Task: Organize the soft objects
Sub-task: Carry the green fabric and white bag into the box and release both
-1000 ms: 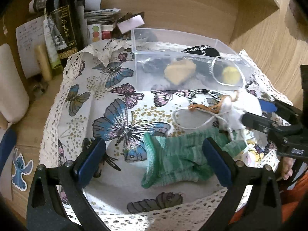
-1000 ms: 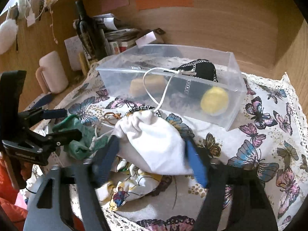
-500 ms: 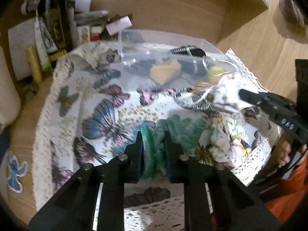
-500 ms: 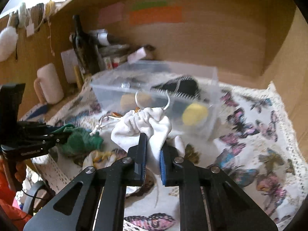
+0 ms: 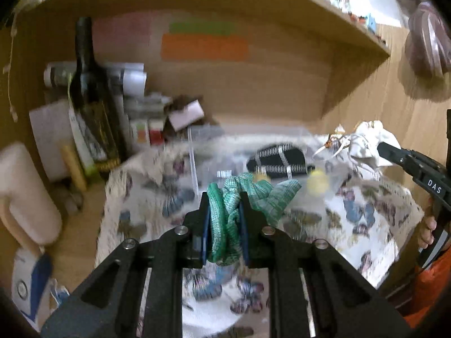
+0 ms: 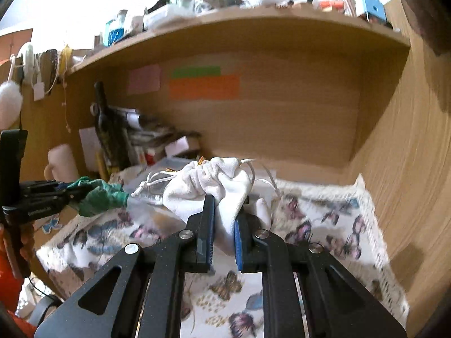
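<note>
My left gripper (image 5: 225, 202) is shut on a green knitted cloth (image 5: 248, 197) and holds it in the air above the butterfly tablecloth (image 5: 366, 219). My right gripper (image 6: 224, 214) is shut on a white drawstring pouch (image 6: 208, 183), also lifted; it shows at the right of the left wrist view (image 5: 369, 143). The green cloth shows at the left of the right wrist view (image 6: 98, 195). A clear plastic box (image 5: 205, 146) behind holds a black chain-trimmed item (image 5: 279, 157) and a yellow ball (image 5: 317, 183).
A dark wine bottle (image 5: 90, 90), papers and small boxes (image 5: 146, 129) stand at the back left by the wooden wall. A beige mug (image 6: 60, 160) sits at the left. A shelf (image 6: 225, 28) runs overhead, and a wooden side wall (image 6: 408, 169) closes the right.
Both grippers closed on their items, the left on the green cloth, the right on the white pouch, and lifted them off the tablecloth toward the clear box.
</note>
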A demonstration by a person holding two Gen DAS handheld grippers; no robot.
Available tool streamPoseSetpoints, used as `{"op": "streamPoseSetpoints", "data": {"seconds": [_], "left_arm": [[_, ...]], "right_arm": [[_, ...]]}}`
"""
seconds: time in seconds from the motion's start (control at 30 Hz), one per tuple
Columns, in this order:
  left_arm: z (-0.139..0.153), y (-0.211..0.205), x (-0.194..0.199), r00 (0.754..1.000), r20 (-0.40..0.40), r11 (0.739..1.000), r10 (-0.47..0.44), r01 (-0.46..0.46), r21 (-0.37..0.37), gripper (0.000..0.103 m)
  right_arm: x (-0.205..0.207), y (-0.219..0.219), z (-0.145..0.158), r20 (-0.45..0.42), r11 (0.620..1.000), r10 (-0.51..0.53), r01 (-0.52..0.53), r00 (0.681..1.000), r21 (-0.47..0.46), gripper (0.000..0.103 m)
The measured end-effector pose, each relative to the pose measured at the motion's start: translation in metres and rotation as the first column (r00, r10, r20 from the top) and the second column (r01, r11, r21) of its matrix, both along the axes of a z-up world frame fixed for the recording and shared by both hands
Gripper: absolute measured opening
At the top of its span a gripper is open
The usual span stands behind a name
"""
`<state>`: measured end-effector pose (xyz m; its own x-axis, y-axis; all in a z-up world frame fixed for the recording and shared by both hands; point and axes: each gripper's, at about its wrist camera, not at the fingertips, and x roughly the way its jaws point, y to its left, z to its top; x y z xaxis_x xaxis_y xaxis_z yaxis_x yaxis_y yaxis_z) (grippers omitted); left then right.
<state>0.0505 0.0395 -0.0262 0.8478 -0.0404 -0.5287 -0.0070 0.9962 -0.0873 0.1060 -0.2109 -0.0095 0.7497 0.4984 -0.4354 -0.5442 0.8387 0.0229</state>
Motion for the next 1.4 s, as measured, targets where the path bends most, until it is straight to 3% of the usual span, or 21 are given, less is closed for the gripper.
{"op": "streamPoseSetpoints", "data": {"seconds": [0.27, 0.5, 0.83, 1.17, 1.3, 1.4], "left_arm": [[0.027, 0.006, 0.026, 0.998, 0.069, 1.0, 0.012, -0.011, -0.003, 0.017], [0.024, 0.01, 0.058, 0.997, 0.066, 0.999, 0.032, -0.031, -0.017, 0.018], [-0.01, 0.009, 0.111, 0.999, -0.041, 0.999, -0.001, -0.001, -0.045, 0.018], [-0.036, 0.002, 0.132, 0.992, -0.122, 1.0, -0.017, 0.015, -0.019, 0.019], [-0.043, 0.007, 0.136, 0.988, -0.155, 0.998, -0.022, 0.013, -0.054, 0.024], [-0.043, 0.008, 0.134, 0.987, -0.159, 0.999, -0.01, 0.002, -0.051, 0.034]], "right_arm": [[0.025, 0.008, 0.01, 0.037, 1.0, 0.009, -0.01, 0.999, 0.011, 0.011], [0.053, 0.028, 0.002, -0.001, 0.999, 0.036, -0.036, 0.999, -0.006, 0.011], [0.082, 0.055, -0.028, -0.105, 0.995, 0.058, -0.066, 0.993, -0.077, 0.011], [0.101, 0.074, -0.063, -0.214, 0.982, 0.067, -0.102, 0.975, -0.158, 0.011], [0.103, 0.077, -0.068, -0.231, 0.98, 0.063, -0.104, 0.971, -0.172, 0.013], [0.102, 0.076, -0.065, -0.234, 0.98, 0.061, -0.102, 0.97, -0.171, 0.022]]}}
